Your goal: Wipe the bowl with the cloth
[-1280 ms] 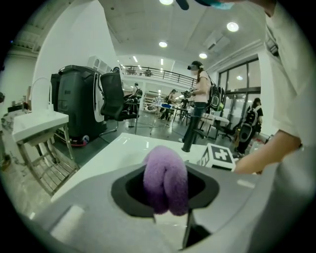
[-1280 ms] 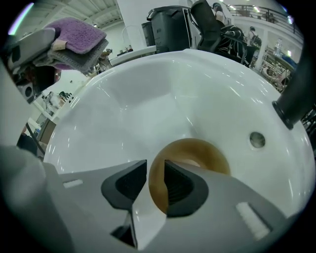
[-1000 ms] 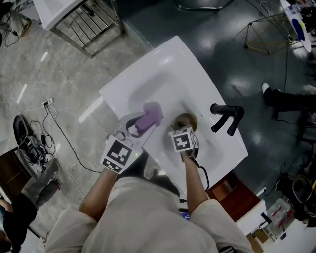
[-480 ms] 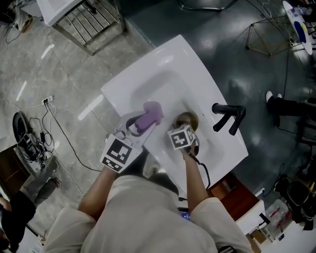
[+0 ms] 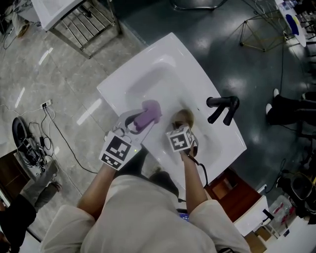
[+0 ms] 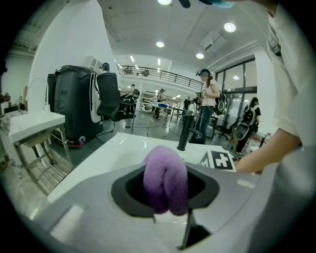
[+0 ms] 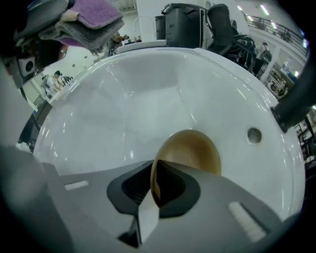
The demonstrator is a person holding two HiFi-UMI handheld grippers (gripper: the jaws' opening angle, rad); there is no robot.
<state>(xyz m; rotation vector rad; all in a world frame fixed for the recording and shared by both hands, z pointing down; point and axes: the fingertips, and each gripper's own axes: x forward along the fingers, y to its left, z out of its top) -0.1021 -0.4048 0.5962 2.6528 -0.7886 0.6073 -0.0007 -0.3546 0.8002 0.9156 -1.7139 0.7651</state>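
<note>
A brown bowl lies tilted in the white sink. In the right gripper view the bowl has its near rim between the jaws. My right gripper points steeply down over it; its jaws have just been closing and now pinch that rim, so my right gripper is shut on the bowl. My left gripper hovers to the left of the bowl, shut on a bunched purple cloth. In the left gripper view, the cloth bulges out between the jaws of my left gripper. The cloth also shows at the right gripper view's top left.
A black faucet stands on the sink's right rim. An overflow hole sits in the basin wall behind the bowl. A metal rack stands at the upper left, and cables lie on the floor at left.
The right gripper's marker cube has tilted slightly over the bowl. The left gripper and the cloth have stayed where they were.
</note>
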